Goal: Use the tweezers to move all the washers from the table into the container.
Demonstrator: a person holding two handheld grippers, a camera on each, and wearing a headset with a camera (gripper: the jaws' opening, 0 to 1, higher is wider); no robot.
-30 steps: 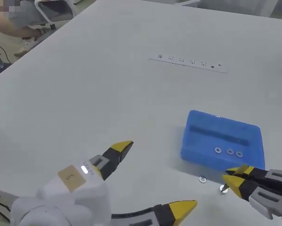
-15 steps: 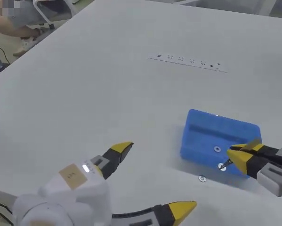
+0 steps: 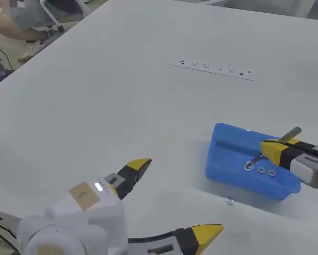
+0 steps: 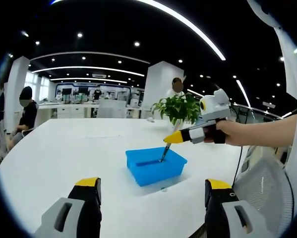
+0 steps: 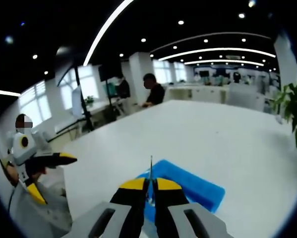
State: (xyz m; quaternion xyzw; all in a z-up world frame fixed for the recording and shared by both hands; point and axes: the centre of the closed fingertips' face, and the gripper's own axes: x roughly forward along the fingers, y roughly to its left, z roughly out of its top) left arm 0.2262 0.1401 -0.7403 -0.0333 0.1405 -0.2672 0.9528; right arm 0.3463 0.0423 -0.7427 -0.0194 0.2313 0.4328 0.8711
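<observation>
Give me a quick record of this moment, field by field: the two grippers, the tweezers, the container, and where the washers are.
Left gripper: open, holding nothing, off to the side of the container
Right gripper: shut on the tweezers
Tweezers: tips pointed down inside the blue container
Washers in container: three visible; one lies at the tweezer tips, gripped or released I cannot tell
Washer on table: one, just in front of the container
Table: white
</observation>
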